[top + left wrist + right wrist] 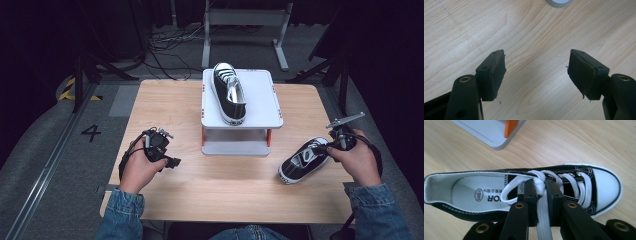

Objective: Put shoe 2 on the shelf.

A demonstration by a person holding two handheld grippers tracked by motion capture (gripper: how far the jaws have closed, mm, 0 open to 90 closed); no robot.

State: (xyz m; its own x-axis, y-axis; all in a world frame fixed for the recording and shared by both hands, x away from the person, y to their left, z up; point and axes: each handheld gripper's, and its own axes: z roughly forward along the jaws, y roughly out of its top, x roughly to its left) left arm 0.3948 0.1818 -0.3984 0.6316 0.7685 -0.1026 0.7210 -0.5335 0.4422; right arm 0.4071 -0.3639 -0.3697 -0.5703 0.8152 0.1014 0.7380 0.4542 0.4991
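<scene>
A black canvas shoe [302, 161] with white laces lies on its sole at the right of the wooden table [225, 195], toe toward the person's side. My right gripper [327, 146] reaches over its tongue. In the right gripper view the jaws [540, 186] are pinched on the white shoelace [544, 220] at its knot, above the shoe [606, 185]. A second, matching shoe [229, 92] stands on top of the white two-tier rack [262, 95]. My left gripper [172, 162] rests low over bare wood at the left, jaws [536, 62] wide apart with nothing between them.
The rack stands at the table's middle back, on orange posts [510, 127]; its lower shelf [235, 147] has nothing on it. A grey rack foot [557, 2] shows at the top of the left gripper view. Cables and metal stands lie on the floor beyond the table.
</scene>
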